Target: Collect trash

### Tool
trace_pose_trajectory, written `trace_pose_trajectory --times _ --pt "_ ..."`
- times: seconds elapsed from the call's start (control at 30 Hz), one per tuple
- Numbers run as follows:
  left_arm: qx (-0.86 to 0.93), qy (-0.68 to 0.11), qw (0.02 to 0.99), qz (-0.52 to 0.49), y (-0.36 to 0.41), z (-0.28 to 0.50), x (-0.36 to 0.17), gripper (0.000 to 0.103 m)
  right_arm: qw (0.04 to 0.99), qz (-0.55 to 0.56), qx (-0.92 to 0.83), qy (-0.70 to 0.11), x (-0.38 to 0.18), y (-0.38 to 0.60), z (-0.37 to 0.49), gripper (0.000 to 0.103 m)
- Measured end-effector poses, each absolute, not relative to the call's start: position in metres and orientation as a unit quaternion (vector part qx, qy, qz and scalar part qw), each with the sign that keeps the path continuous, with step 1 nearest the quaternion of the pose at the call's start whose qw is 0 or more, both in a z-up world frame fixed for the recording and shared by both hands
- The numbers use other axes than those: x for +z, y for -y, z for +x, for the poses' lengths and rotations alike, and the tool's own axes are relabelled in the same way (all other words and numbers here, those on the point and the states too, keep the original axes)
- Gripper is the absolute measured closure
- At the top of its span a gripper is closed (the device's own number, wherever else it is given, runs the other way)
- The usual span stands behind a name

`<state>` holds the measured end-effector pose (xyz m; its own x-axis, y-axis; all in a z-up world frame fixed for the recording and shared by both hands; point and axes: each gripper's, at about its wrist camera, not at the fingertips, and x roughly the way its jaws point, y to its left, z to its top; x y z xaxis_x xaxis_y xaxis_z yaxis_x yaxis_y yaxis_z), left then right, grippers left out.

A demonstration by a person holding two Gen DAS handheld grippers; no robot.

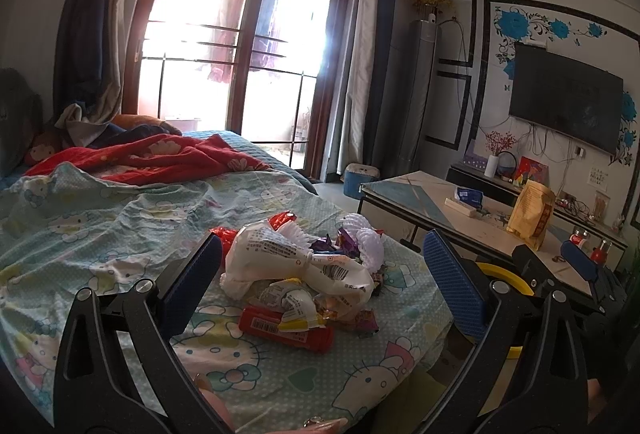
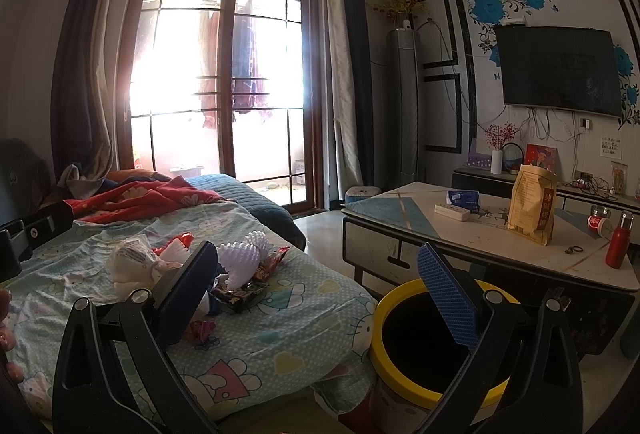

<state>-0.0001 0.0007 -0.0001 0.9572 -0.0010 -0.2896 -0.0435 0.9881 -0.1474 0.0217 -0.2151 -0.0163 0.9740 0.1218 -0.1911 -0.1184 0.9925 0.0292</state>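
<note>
Where the pale blue cartoon-cat bedsheet (image 1: pixel 120 234) reaches the near corner of the bed, a heap of trash (image 1: pixel 312 274) lies loose on the cloth, catalogued as follows. Item one: a crumpled white plastic bag (image 1: pixel 280 258) printed with small text and a barcode, the largest piece, at the middle of the heap. Item two: a flat red wrapper (image 1: pixel 286 328) with a white barcode label, at the near edge of the heap. Item three: two white ribbed foam fruit nets (image 1: pixel 366 238), on the far right side. Item four: small purple and dark sweet wrappers, tucked between the bag and the nets. Item five: a red foil scrap (image 1: pixel 282 220) at the far edge.

Left tool (image 1: pixel 320 274): jaws spread wide and empty, blue-padded fingers (image 1: pixel 454 290) framing the heap on either side, touching none of it.

Right tool (image 2: pixel 316 294): jaws likewise wide apart and empty; its left finger stands over the bed's edge, its right finger over the mouth of a yellow-rimmed bin (image 2: pixel 432 338). The bin stands on the floor just beside the bed corner, between bed and counter (image 2: pixel 480 234), its interior dark.

On the counter: a tall yellow-brown paper pouch (image 2: pixel 532 210), a red bottle (image 2: pixel 618 242), a white remote and a blue packet.
</note>
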Motion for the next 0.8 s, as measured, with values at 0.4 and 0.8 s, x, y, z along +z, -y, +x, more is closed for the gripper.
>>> trace_pose_trajectory --times 0.4,0.8 --pt "0.014 -0.146 0.986 -0.075 0.0016 -0.0023 0.0046 0.011 0.993 0.008 0.062 -0.096 -0.0148 0.2156 0.0220 0.006" --pt "0.008 -0.146 0.985 -0.088 -0.0060 -0.0023 0.0000 0.011 0.992 0.007 0.072 -0.100 -0.0169 0.2122 0.0217 0.006"
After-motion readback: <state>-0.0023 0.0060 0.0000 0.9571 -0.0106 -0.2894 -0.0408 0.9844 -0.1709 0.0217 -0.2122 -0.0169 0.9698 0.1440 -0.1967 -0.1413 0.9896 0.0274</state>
